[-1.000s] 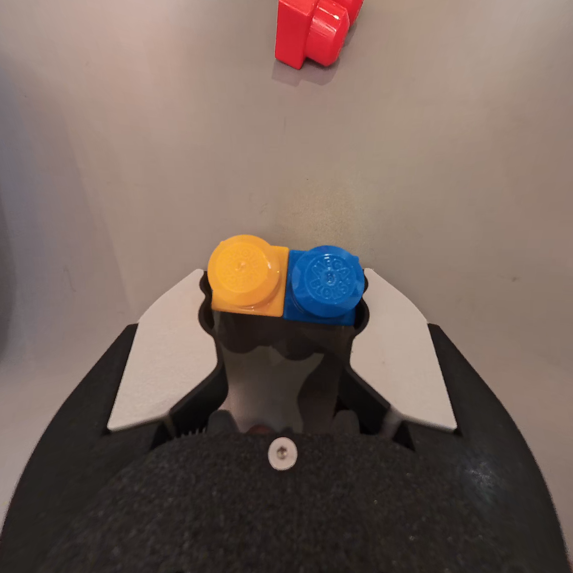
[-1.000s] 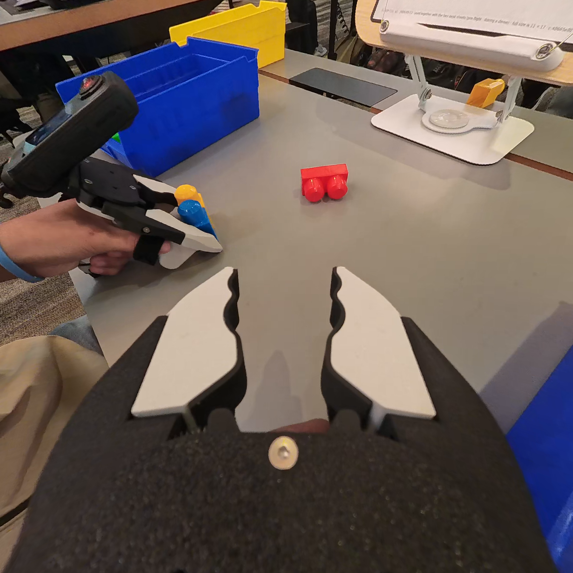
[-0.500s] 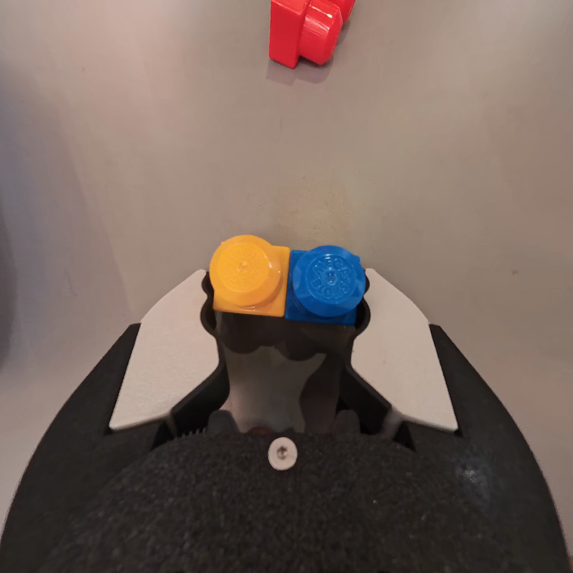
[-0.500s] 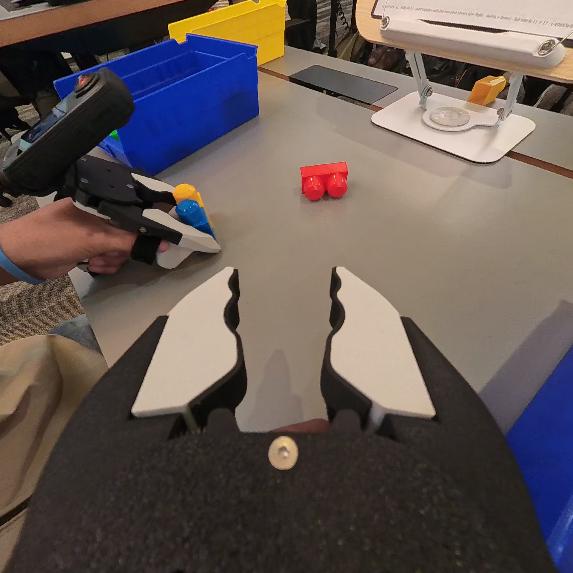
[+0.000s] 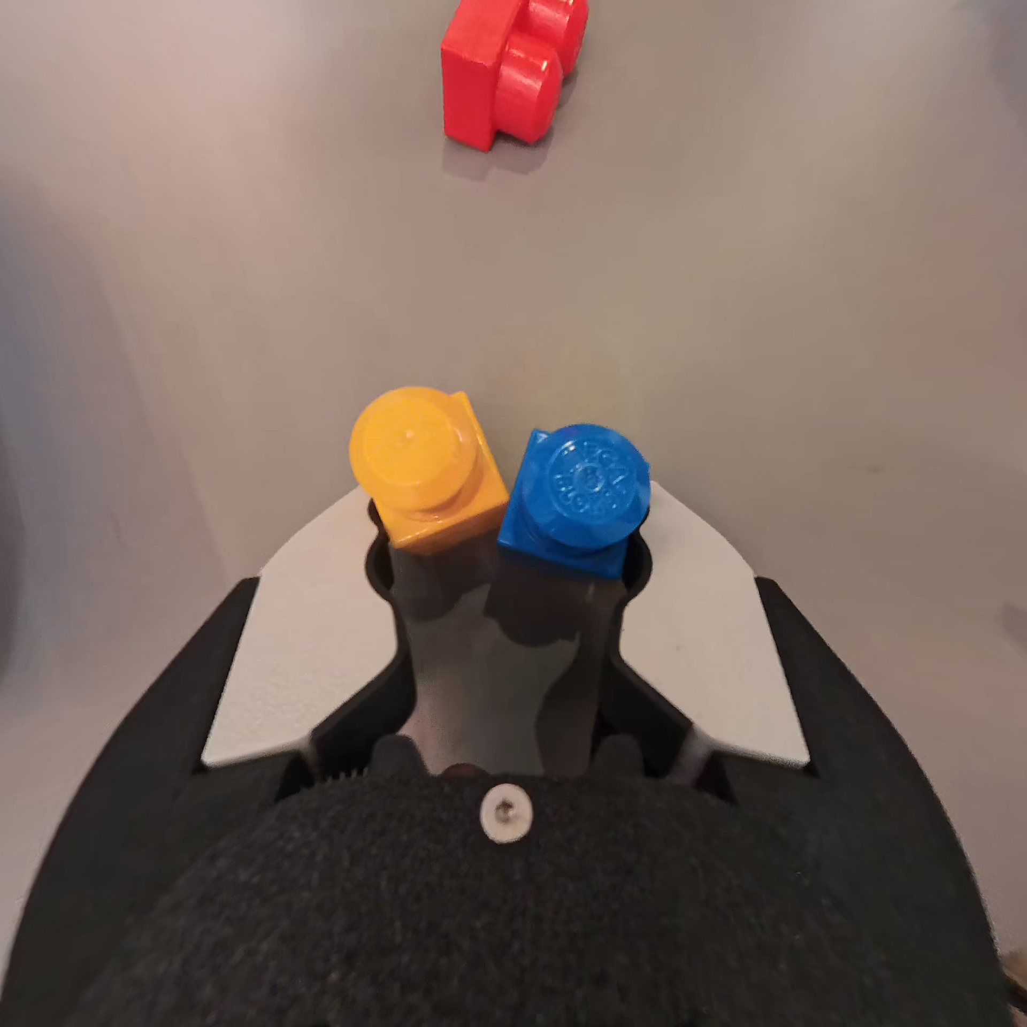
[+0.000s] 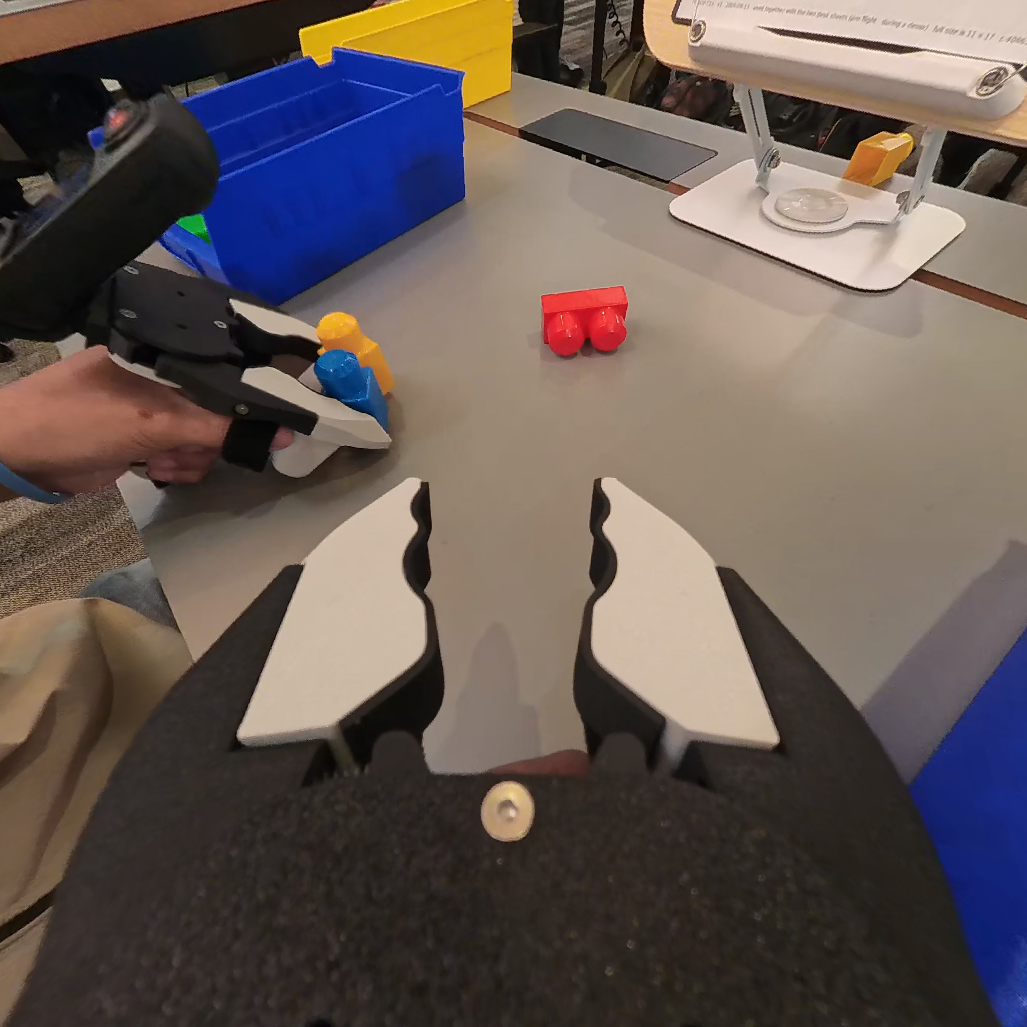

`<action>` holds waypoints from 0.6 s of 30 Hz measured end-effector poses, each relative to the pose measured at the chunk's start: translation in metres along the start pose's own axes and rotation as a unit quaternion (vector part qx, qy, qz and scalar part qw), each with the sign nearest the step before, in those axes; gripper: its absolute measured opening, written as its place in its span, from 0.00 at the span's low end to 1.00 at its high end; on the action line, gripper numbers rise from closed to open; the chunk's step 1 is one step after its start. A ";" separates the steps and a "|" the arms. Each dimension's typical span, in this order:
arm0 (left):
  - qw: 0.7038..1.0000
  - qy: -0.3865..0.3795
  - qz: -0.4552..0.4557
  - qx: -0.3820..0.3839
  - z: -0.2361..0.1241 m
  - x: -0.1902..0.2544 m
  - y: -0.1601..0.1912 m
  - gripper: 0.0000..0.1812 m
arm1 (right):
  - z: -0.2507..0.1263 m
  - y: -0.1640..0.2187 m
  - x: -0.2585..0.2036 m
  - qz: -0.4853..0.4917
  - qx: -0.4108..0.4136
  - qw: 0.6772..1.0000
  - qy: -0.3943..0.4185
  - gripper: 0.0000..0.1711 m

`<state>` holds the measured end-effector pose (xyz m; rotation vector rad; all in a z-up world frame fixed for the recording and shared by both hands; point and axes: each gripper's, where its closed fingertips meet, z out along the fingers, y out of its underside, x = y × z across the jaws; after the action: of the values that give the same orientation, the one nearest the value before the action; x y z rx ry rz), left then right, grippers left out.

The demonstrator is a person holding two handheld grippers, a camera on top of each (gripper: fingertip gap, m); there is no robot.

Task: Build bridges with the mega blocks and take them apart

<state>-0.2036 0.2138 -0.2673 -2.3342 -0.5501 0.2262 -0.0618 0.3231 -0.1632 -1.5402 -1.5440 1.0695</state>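
My left gripper (image 5: 503,489) is shut on a yellow block (image 5: 422,461) and a blue block (image 5: 583,494), held side by side. The two blocks lean apart at their studs and touch at their lower corners. In the right wrist view the left gripper (image 6: 351,389) is low at the table's left, with the yellow block (image 6: 355,347) and blue block (image 6: 350,380) down at the grey table (image 6: 722,444). A red two-stud block (image 5: 500,83) lies on its side ahead, also in the right wrist view (image 6: 583,319). My right gripper (image 6: 510,483) is open and empty above the table's near side.
A blue bin (image 6: 333,183) stands at the back left with a green block (image 6: 192,228) in front of it and a yellow bin (image 6: 422,50) behind. A white stand (image 6: 817,222) is at the back right. A blue surface (image 6: 989,778) edges the near right.
The yellow and blue blocks, square together before, now splay apart in the left gripper. The left gripper has moved forward toward the red block. The right gripper has barely moved.
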 end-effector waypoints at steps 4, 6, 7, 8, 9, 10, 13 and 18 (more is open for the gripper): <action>1.000 0.004 -0.008 -0.009 0.003 -0.002 0.004 0.45 | 0.001 0.000 -0.002 -0.004 -0.002 1.000 0.001 0.32; 1.000 0.008 -0.002 -0.010 0.002 0.000 0.005 0.45 | 0.001 0.000 -0.002 -0.004 -0.002 1.000 0.001 0.32; 1.000 0.013 0.007 -0.011 0.001 0.002 0.005 0.45 | 0.002 0.000 -0.002 -0.005 -0.003 1.000 0.001 0.32; 1.000 0.017 0.016 -0.008 -0.001 0.004 0.005 0.45 | 0.002 0.001 -0.002 -0.005 -0.004 1.000 0.001 0.32; 0.999 0.020 0.027 -0.004 -0.004 0.006 0.004 0.45 | 0.002 0.001 -0.003 -0.006 -0.005 1.000 0.001 0.32; 0.999 0.023 0.036 -0.003 -0.006 0.007 0.004 0.45 | 0.003 0.001 -0.003 -0.006 -0.005 1.000 0.001 0.32; 0.996 0.057 0.060 0.022 -0.020 0.019 -0.002 0.45 | 0.003 0.001 -0.004 -0.008 -0.006 1.000 0.001 0.32; 0.984 0.120 0.112 0.071 -0.051 0.035 -0.016 0.45 | 0.004 0.002 -0.004 -0.010 -0.009 1.000 0.004 0.32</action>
<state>-0.1614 0.2084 -0.2194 -2.2402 -0.1469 0.0834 -0.0641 0.3188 -0.1663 -1.5362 -1.5651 1.0404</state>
